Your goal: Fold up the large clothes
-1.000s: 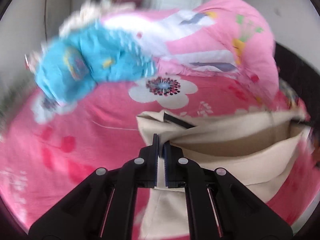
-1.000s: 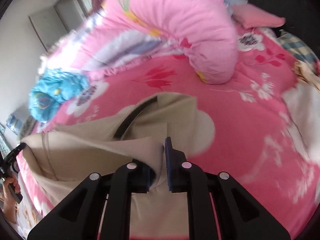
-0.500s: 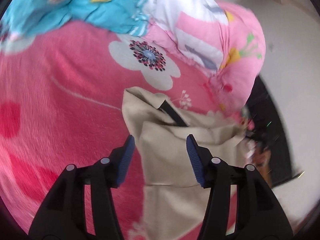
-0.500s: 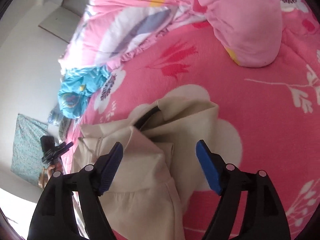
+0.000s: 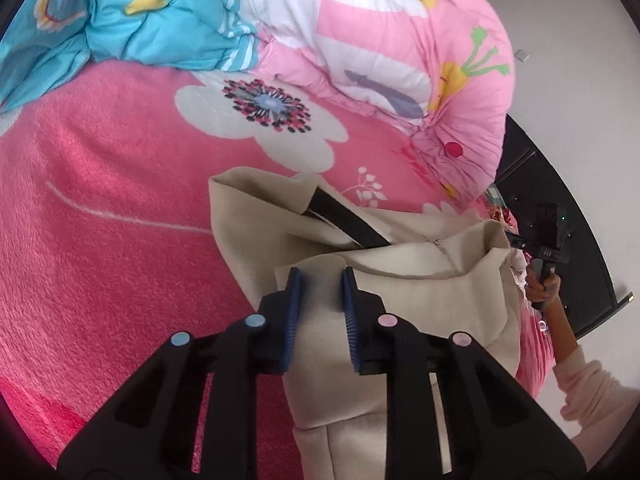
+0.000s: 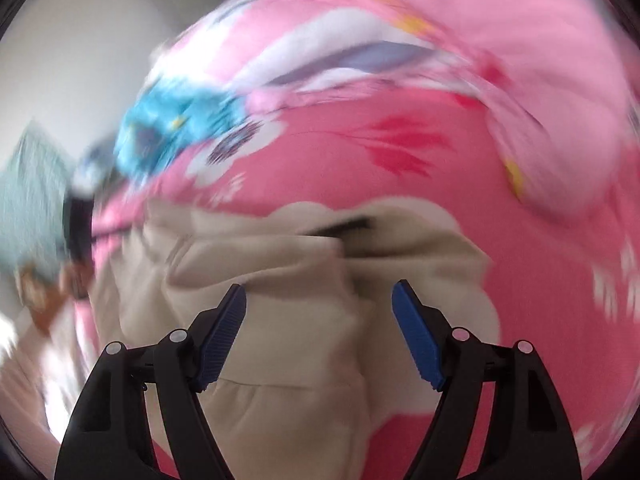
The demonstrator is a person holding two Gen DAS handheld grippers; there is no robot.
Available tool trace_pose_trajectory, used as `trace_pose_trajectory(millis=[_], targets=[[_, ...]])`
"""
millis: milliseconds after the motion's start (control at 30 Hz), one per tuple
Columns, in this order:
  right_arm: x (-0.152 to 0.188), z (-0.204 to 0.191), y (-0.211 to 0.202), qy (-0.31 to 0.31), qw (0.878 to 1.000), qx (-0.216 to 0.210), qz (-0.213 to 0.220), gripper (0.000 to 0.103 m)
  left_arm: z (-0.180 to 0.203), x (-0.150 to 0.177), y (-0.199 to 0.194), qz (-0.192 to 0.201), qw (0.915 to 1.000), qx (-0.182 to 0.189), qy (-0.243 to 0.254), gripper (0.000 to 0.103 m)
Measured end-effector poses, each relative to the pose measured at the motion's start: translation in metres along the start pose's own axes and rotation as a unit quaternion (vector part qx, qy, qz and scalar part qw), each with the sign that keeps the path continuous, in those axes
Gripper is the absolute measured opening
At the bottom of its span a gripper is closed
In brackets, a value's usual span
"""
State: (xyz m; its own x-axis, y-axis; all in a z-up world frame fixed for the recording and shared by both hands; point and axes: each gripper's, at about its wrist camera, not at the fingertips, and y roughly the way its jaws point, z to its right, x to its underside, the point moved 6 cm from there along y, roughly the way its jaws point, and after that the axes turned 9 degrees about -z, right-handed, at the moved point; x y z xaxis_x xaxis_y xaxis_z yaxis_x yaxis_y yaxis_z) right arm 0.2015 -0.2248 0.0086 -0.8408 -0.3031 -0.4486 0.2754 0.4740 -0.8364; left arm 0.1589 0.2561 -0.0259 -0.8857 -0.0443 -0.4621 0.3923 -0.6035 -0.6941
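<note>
L gripper (image 5: 319, 276) jaws just closing, narrow gap over cream garment (image 5: 400, 300) edge, not pinching. R gripper (image 6: 319, 292) spread wide above it, pink blanket (image 5: 100, 240) under.

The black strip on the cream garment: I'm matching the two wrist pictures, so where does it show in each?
Left wrist view: the black strip runs diagonally just above centre, on the cream fabric garment.
Right wrist view: blurred, a short dark band at centre, above the fingers.
Shared landmark: the white flower with a dark centre on the pink fleece blanket.
</note>
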Motion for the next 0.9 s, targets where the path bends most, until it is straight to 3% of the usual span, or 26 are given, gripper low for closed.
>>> trace_pose_trajectory(millis=[100,133,167,200,233,267,300,367,400,433,533,567,633,667,700,733,800,833,900], targets=[[-0.005,-0.002,0.021,0.003,0.998,0.051,-0.023,0.075,0.004,-0.001,0.0,0.0,0.9998,0.017,0.007,0.019],[-0.005,0.003,0.028,0.021,0.996,0.078,-0.034,0.067,0.003,-0.002,0.001,-0.001,0.9997,0.024,0.006,0.019],[-0.003,0.003,0.031,0.028,0.995,0.087,-0.035,0.039,0.002,-0.003,0.002,-0.001,0.9997,0.023,0.002,0.019],[0.0,-0.001,0.03,0.031,0.996,0.086,-0.026,0.027,0.001,-0.003,0.003,-0.002,0.9997,0.023,0.0,0.02],[0.002,-0.004,0.025,0.037,0.993,0.112,-0.011,0.013,0.0,-0.004,0.005,-0.006,0.9999,0.015,0.0,0.021],[0.005,-0.005,0.017,0.048,0.988,0.144,0.005,0.007,-0.001,-0.004,0.007,-0.011,0.9999,0.01,0.001,0.021],[0.005,-0.008,0.013,0.054,0.987,0.151,0.019,0.007,0.0,-0.003,0.008,-0.012,0.9999,0.008,0.004,0.02],[0.009,-0.012,-0.012,0.083,0.983,0.145,0.069,0.006,0.011,-0.001,0.001,0.01,0.9994,-0.01,0.031,0.004],[0.011,-0.015,-0.026,0.093,0.981,0.138,0.096,0.006,0.025,0.0,-0.01,0.043,0.9961,-0.042,0.065,0.004],[0.015,-0.018,-0.043,0.102,0.978,0.135,0.124,0.006,0.036,0.002,-0.018,0.061,0.9937,-0.05,0.08,0.004],[0.008,-0.026,-0.073,0.092,0.97,0.156,0.164,0.006,0.065,-0.008,-0.048,0.114,0.9875,-0.042,0.101,0.004],[-0.003,-0.02,-0.078,0.095,0.966,0.172,0.168,0.006,0.066,-0.019,-0.053,0.121,0.9866,-0.05,0.097,0.004],[-0.026,-0.002,-0.079,0.128,0.965,0.158,0.168,0.006,0.06,-0.041,-0.06,0.147,0.9845,-0.06,0.075,0.004],[-0.034,0.006,-0.081,0.143,0.958,0.167,0.182,0.005,0.055,-0.053,-0.06,0.155,0.9837,-0.066,0.064,0.004],[-0.048,0.023,-0.085,0.152,0.941,0.226,0.2,0.005,0.048,-0.062,-0.056,0.154,0.9833,-0.08,0.056,0.004],[-0.055,0.036,-0.077,0.161,0.941,0.237,0.182,0.005,0.037,-0.067,-0.047,0.136,0.9847,-0.1,0.044,0.004],[-0.059,0.077,-0.034,0.229,0.952,0.181,0.092,0.005,0.009,-0.068,-0.025,0.098,0.9858,-0.136,0.007,0.004],[-0.052,0.097,-0.016,0.26,0.946,0.18,0.066,0.005,-0.006,-0.064,-0.01,0.078,0.9862,-0.146,-0.012,0.004],[-0.034,0.117,0.001,0.285,0.94,0.18,0.054,0.005,-0.022,-0.053,0.009,0.071,0.9849,-0.156,-0.019,0.004]])
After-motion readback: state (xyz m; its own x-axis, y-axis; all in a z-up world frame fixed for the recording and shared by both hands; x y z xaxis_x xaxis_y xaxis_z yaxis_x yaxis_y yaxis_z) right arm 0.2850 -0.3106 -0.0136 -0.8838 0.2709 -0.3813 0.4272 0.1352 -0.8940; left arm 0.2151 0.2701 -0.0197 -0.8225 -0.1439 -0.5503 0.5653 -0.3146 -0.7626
